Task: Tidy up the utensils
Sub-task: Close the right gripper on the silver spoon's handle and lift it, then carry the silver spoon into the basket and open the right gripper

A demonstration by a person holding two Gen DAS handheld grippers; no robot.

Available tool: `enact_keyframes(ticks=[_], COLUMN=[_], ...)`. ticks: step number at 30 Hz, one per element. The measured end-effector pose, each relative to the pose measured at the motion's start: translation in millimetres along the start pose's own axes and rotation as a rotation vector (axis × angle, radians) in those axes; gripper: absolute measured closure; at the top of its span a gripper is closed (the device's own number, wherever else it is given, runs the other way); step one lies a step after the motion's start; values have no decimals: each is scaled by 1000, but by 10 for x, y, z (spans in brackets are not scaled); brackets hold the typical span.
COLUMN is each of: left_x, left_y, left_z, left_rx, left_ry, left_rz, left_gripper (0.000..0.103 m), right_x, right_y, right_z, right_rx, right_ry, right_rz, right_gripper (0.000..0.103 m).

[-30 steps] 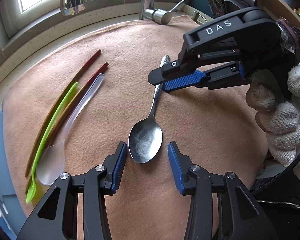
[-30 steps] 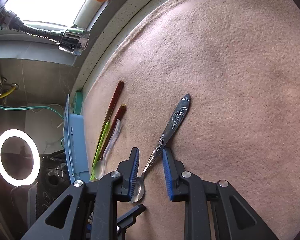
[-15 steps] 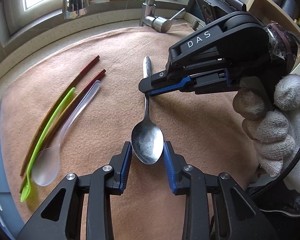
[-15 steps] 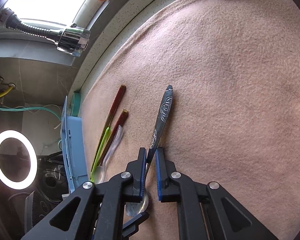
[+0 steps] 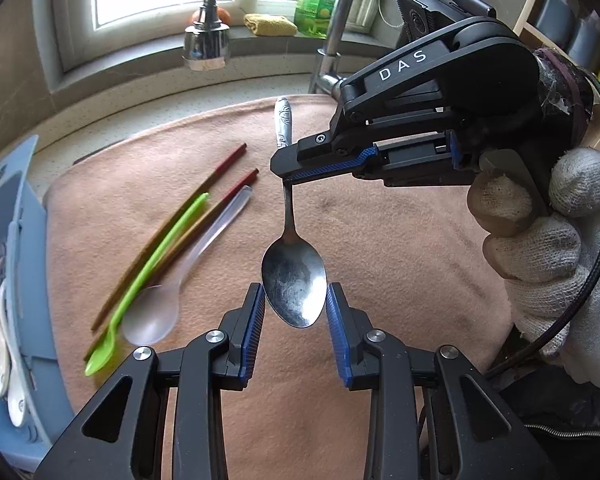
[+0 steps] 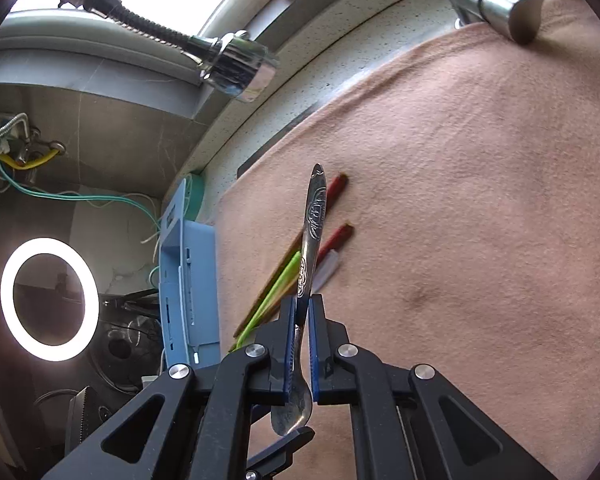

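Spoon (image 5: 293, 280) handle clamped in right claw (image 5: 290, 168), bowl between spread left claw (image 5: 296, 320) pads.

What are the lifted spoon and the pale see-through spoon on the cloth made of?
The lifted spoon: apparently polished metal, with a mirror-like bowl and embossed handle. The see-through spoon: probably frosted plastic, since the cloth shows through it.
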State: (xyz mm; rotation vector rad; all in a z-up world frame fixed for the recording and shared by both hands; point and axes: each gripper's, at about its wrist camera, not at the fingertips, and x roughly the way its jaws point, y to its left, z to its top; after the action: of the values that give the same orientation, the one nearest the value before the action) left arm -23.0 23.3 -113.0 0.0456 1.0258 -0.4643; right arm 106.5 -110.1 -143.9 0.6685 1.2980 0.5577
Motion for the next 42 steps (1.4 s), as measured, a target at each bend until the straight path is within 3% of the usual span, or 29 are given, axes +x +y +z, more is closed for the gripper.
enact_keyframes(ticks=[13, 23, 32, 36, 39, 42], left_x=[-791, -919, -949, -922, -914, -919], left_y=[725, 1070, 1374, 1517, 1604, 1635], left_z=[-320, -403, -530, -589, -638, -659], left_rx=[-177, -285, -367, -414, -451, -465], left_ry=[-121, -150, -137, -119, -117, -118], left_rz=[133, 222, 267, 288, 276, 276], left_gripper=[73, 74, 74, 74, 73, 73], right_x=[608, 1134, 1516, 1572, 1541, 1498], right_y=[1164, 1734, 2023, 2090, 2107, 2117], right_z=[-43, -167, -226, -242, -252, -252], right_rx=[-212, -311, -387, -432, -449, -472], right_ry=[97, 178, 221, 215, 195, 178], right_rz=[94, 126, 84, 42, 31, 14], right_gripper=[98, 98, 97, 88, 61, 59])
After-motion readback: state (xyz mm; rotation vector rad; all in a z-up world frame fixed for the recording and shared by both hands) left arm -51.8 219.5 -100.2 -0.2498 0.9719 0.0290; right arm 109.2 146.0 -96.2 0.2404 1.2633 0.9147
